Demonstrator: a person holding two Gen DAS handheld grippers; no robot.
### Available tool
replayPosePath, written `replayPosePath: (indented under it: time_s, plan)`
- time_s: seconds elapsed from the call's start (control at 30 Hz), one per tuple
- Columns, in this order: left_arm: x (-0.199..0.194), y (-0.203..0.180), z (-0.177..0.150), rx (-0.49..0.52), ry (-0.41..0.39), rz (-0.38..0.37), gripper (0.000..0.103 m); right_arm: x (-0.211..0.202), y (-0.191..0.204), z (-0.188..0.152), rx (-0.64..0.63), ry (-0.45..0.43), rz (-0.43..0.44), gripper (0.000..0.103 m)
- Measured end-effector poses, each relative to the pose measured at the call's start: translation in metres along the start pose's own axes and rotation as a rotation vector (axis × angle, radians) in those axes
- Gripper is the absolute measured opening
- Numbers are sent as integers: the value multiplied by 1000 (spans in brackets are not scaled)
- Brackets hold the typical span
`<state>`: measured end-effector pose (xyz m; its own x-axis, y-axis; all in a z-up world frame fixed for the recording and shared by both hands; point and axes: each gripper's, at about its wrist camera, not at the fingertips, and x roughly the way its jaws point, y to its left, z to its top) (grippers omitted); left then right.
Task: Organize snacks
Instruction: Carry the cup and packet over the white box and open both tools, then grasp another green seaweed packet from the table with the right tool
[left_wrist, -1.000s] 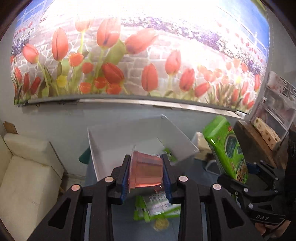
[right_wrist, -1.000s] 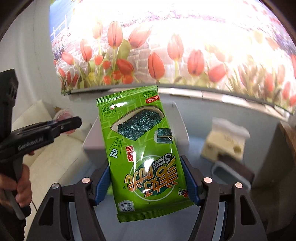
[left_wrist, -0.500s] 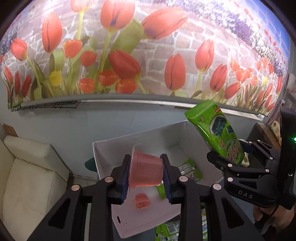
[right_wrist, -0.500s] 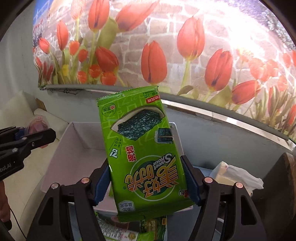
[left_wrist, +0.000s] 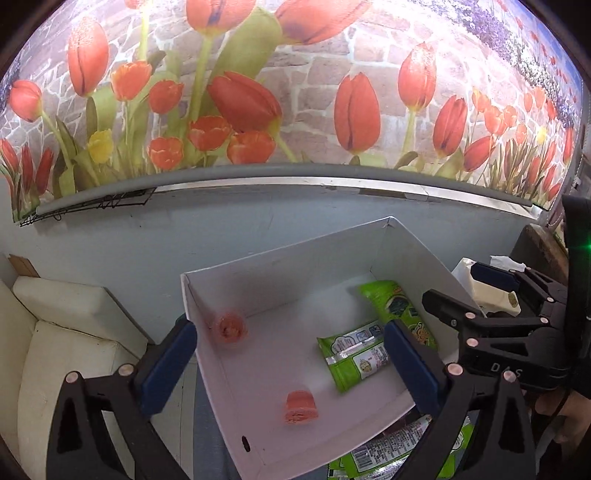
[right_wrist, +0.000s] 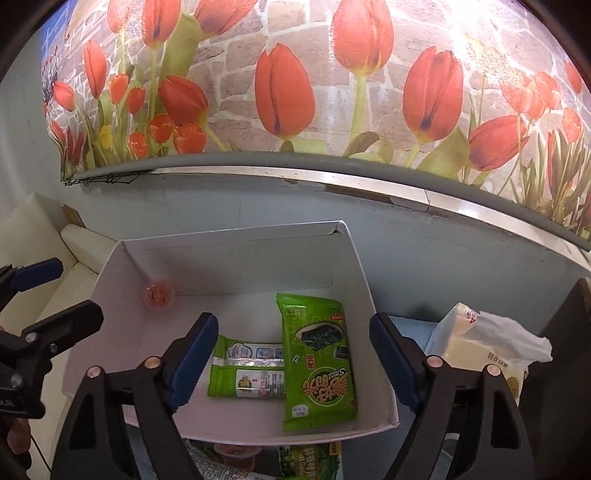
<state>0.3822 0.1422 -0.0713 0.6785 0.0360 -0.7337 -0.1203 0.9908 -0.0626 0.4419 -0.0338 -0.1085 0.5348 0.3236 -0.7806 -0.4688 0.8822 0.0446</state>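
Both your grippers, left gripper (left_wrist: 288, 354) and right gripper (right_wrist: 291, 354), gape empty over the white box (right_wrist: 236, 236). Seaweed packet (right_wrist: 317, 362) lies inside: light, slippery, crinkly; pinch its sealed edge.

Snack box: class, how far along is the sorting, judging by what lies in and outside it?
Done: two green packets and two jelly cups lie in the box. In hand: nothing; both grippers open. Left: a jelly cup and packets outside its near wall.
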Motion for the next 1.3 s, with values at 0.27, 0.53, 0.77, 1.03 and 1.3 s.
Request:
replayPosePath:
  time_s: [0.27, 0.53, 0.77, 1.03, 1.3]
  plan:
    - [-10, 4, -8, -34, -8, 9, 103, -25, 6, -9, -16, -52, -9, 92]
    - [-63, -10, -36, -6, -145, -23, 103, -76, 3, -52, -13, -110, -7, 93]
    - [-107, -33, -97, 48, -104, -115, 103, -100, 18, -142, -193, -82, 19, 93]
    - [-130, -41, -164, 52, -48, -132, 103, -72, 55, -194, -602, -44, -27, 93]
    - [-133, -32, -193, 17, -11, -148, 103, -37, 87, -186, -707, 3, -8, 93]
